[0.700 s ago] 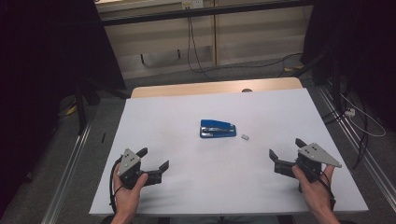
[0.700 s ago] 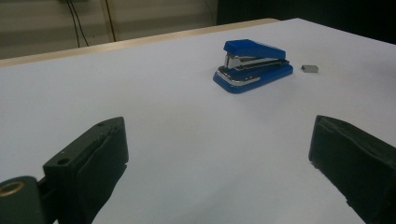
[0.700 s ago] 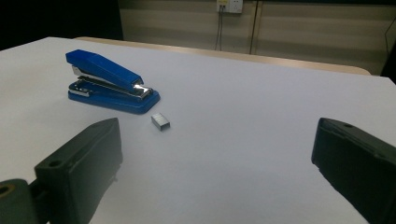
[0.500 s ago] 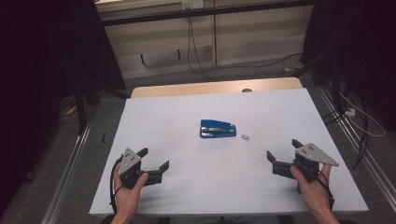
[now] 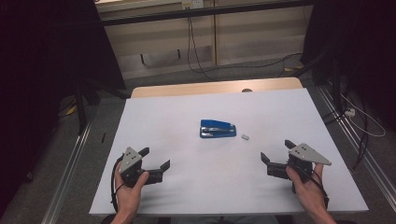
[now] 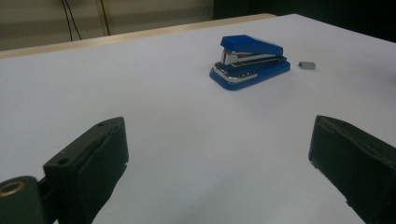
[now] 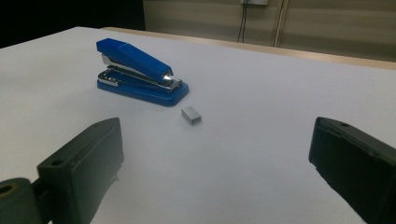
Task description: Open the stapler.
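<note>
High view overhead, facing forward; gripper views low, near table [image 5: 187, 154]; all share blue stapler [image 5: 217, 129].

Two black jaws of the left gripper [image 6: 219, 172] rise from the bottom edge, spread wide apart with nothing between them. Beyond them, a blue stapler [image 6: 250, 61] sits on the white table [image 6: 140, 93], its hinged end towards the camera. A small grey staple block [image 6: 307, 66] lies just beside the stapler, apart from it.
</note>
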Available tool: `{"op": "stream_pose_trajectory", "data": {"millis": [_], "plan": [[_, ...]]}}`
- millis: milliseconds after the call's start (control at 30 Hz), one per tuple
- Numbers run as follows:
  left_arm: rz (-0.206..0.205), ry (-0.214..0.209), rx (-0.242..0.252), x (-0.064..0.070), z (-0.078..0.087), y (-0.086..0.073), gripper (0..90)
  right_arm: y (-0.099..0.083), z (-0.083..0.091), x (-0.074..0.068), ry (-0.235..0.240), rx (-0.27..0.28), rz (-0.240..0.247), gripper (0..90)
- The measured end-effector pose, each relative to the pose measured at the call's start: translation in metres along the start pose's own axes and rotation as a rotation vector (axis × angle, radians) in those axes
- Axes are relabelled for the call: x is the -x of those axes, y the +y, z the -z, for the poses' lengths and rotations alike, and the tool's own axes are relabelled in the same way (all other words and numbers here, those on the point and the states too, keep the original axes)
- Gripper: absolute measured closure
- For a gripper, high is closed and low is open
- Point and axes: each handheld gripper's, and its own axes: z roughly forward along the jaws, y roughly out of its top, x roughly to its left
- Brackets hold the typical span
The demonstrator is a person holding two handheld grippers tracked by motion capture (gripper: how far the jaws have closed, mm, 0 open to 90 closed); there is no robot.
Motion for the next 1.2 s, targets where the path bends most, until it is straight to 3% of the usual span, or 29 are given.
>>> {"op": "stream_pose_trajectory", "data": {"millis": [100, 200, 367, 467, 600, 800, 867, 1000, 1200], "plan": [[-0.009, 0.002, -0.004, 0.001, 0.000, 0.000, 4.9, 0.000, -0.002, 0.000, 0.000, -0.004, 0.025, 2.9], [0.013, -0.009, -0.030, 0.000, -0.004, -0.001, 4.8, 0.002, -0.004, 0.000, 0.010, 0.001, 0.011, 2.8], [0.012, -0.025, -0.048, -0.002, -0.008, -0.001, 5.0, 0.001, -0.008, -0.001, 0.021, 0.000, -0.003, 3.2], [-0.001, -0.043, -0.054, -0.001, -0.008, -0.001, 7.4, 0.003, -0.013, -0.004, 0.070, -0.007, -0.007, 2.5], [-0.007, -0.034, -0.056, -0.001, -0.008, -0.001, 7.4, 0.006, -0.022, -0.011, 0.090, -0.003, 0.014, 2.0], [-0.029, -0.030, -0.103, 0.000, -0.017, -0.002, 7.4, 0.011, -0.031, -0.019, 0.121, -0.013, 0.020, 2.1], [-0.031, -0.028, -0.105, 0.000, -0.018, -0.001, 7.4, 0.014, -0.034, -0.021, 0.128, -0.009, 0.022, 1.9], [-0.007, -0.077, -0.110, 0.001, -0.021, 0.002, 9.7, 0.020, -0.044, -0.028, 0.155, -0.010, 0.035, 1.9], [-0.019, -0.084, -0.090, 0.005, -0.022, 0.005, 9.1, 0.022, -0.051, -0.036, 0.188, -0.002, 0.064, 1.5]]}}
